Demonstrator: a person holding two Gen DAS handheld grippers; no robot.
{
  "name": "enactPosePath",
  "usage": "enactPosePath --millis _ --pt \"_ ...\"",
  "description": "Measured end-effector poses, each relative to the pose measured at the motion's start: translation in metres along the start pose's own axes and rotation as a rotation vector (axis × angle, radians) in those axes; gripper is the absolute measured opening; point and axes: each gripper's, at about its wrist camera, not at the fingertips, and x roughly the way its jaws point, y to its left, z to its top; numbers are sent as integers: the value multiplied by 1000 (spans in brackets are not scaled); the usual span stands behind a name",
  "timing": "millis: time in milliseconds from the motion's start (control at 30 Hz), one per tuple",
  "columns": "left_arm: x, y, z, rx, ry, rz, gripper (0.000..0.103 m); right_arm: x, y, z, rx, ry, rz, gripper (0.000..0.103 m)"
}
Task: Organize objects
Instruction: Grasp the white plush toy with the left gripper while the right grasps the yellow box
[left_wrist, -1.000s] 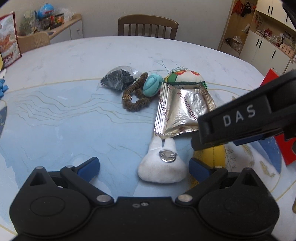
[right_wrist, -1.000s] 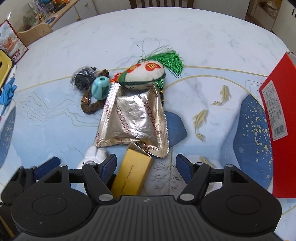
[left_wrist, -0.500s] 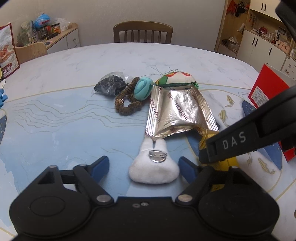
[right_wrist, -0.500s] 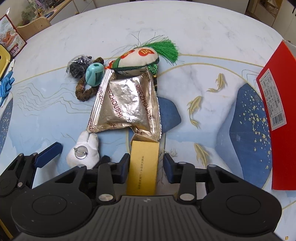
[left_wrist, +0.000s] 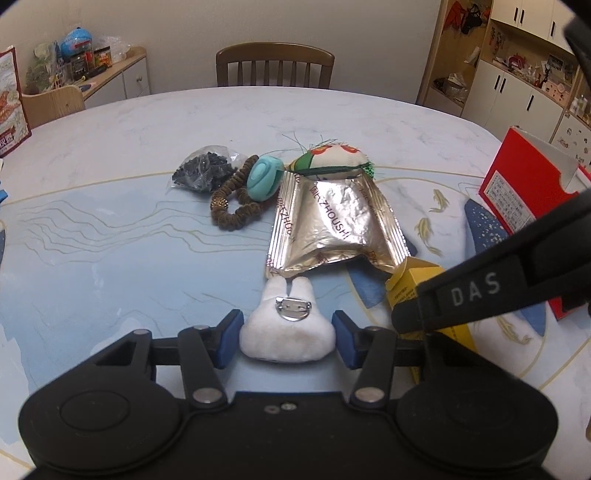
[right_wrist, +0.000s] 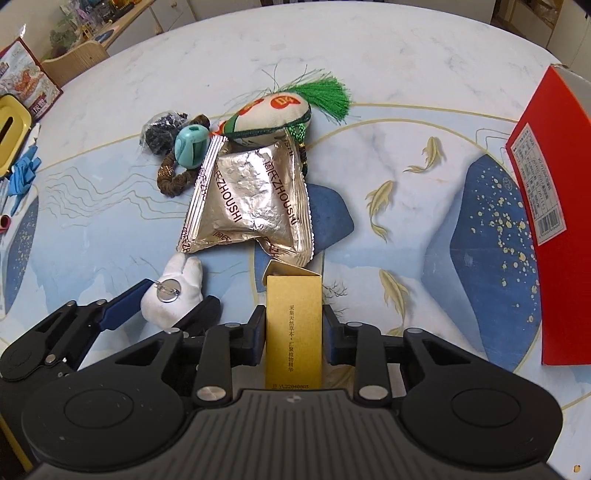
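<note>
A white plush brooch (left_wrist: 288, 339) lies pin side up on the table, and my left gripper (left_wrist: 287, 319) is shut on it, blue pads touching both its sides. The right wrist view shows the same plush brooch (right_wrist: 171, 299) inside that left gripper (right_wrist: 179, 295). My right gripper (right_wrist: 294, 314) is shut on a yellow box (right_wrist: 293, 332) lying lengthwise between its fingers. In the left wrist view the yellow box (left_wrist: 413, 284) sits right of the plush, under a right finger (left_wrist: 476, 291). A silver foil pouch (right_wrist: 251, 199) lies just beyond both.
Behind the foil pouch (left_wrist: 332, 225) are an embroidered sachet with a green tassel (right_wrist: 273, 114), a teal round piece (right_wrist: 190, 146), a brown bead bracelet (right_wrist: 173, 181) and a bag of dark bits (right_wrist: 160, 131). A red box (right_wrist: 554, 184) stands at right. A chair (left_wrist: 275, 66) is at the far edge.
My left gripper's fingers narrowed from wide apart until they met the plush brooch. My right gripper moved onto the yellow box and shut on its sides.
</note>
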Motion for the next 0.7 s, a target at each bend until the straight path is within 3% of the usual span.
enactPosePath --millis 700 --pt "-55 -62 42 2 -34 -48 51 -79 -73 4 21 -61 116 29"
